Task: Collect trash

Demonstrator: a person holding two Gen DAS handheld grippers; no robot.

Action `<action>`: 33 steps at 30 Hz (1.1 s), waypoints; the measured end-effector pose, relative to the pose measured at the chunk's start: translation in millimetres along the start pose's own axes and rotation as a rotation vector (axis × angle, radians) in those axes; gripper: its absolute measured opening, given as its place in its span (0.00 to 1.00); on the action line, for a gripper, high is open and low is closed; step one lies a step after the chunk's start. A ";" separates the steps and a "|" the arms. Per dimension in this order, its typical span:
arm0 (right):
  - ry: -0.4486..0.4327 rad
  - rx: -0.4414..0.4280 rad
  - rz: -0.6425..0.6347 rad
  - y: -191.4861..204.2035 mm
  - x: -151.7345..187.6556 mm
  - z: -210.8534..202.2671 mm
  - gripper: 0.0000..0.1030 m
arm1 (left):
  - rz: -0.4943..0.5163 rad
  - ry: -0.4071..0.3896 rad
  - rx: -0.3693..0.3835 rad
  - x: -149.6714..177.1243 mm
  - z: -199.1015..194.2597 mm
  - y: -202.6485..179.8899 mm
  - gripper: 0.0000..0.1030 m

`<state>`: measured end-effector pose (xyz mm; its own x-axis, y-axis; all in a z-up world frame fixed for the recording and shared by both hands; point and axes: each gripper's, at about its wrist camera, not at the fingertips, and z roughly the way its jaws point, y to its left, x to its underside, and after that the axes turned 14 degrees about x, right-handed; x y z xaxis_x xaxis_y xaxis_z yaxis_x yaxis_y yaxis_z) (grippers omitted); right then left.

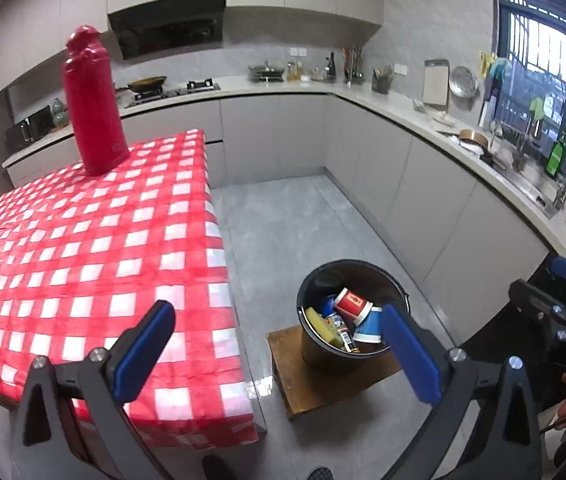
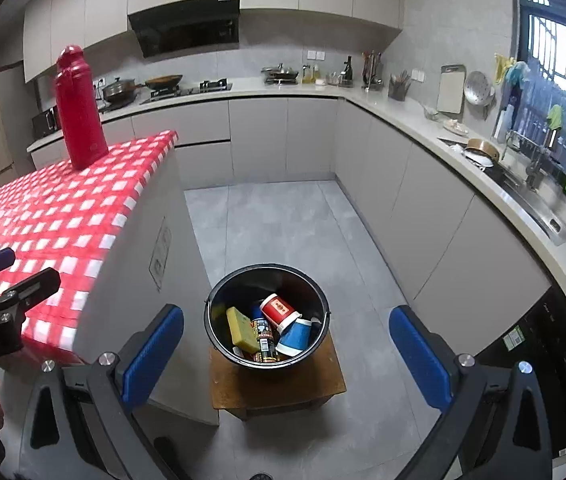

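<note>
Two claws, left claw point(image 1: 279, 344) and right claw point(image 2: 285, 344), both spread wide and empty; trash sits in the bucket point(image 2: 219, 332) on a stool point(image 2: 335, 380), red cup point(image 2: 281, 310) tipped mouth-down, can point(image 2: 263, 338) lying lengthwise toward us.

Red-and-white checked tablecloth point(image 1: 83, 248), red bottle point(image 1: 93, 104), black bucket point(image 2: 219, 344), yellow sponge point(image 2: 241, 330)

Black bucket point(image 2: 219, 332) upright on wooden stool point(image 2: 325, 384), between and beyond the right fingers point(image 2: 155, 352). Inside, tumbled: red paper cup point(image 2: 281, 311), blue cup point(image 2: 297, 336), yellow sponge point(image 2: 241, 328), dark can point(image 2: 263, 338).
</note>
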<state>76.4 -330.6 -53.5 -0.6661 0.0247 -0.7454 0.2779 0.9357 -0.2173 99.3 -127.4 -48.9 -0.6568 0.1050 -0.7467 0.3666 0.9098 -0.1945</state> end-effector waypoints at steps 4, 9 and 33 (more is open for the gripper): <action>-0.013 0.000 0.006 -1.7 3.2 -11.9 1.00 | 0.002 -0.016 -0.002 2.7 -7.7 -4.4 1.00; -0.023 0.000 0.021 -3.9 2.2 -15.3 1.00 | -0.012 -0.034 -0.011 4.8 -14.6 -8.3 1.00; -0.057 -0.025 0.005 0.1 -6.8 -20.9 1.00 | -0.018 -0.066 -0.014 1.2 -22.1 -15.5 1.00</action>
<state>66.4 -323.3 -35.3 -0.6238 0.0096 -0.7815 0.2633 0.9440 -0.1986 78.3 -132.5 -32.7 -0.6180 0.0624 -0.7837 0.3456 0.9169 -0.1995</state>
